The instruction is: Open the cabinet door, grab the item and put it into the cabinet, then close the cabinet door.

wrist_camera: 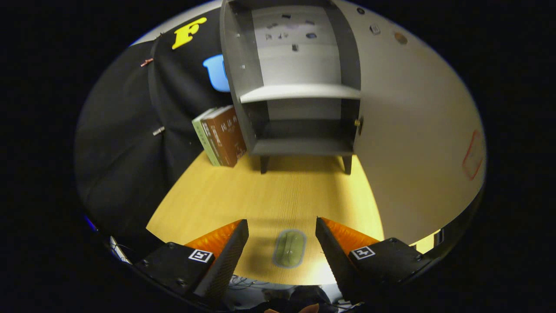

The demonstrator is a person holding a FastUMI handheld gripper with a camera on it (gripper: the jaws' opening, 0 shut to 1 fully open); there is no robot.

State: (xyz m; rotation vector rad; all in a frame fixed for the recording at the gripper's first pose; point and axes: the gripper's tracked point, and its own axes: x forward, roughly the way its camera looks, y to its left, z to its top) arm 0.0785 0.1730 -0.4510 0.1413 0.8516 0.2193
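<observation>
Two fingers (230, 256) of gripper (282, 248) spread wide, gripping nothing; set either side of item (289, 248), likely lined up for the grab. Item: small, flat, greenish, lying on table (278, 195) between the fingertips; kind hard to make out. At 11 o'clock, books (221, 135) leaning against cabinet (299, 93). At 12 o'clock, cabinet with door (417, 130) swung open toward 2 o'clock, both shelves bare and ready. Cabinet top cut off; marks on back panel unreadable.
</observation>
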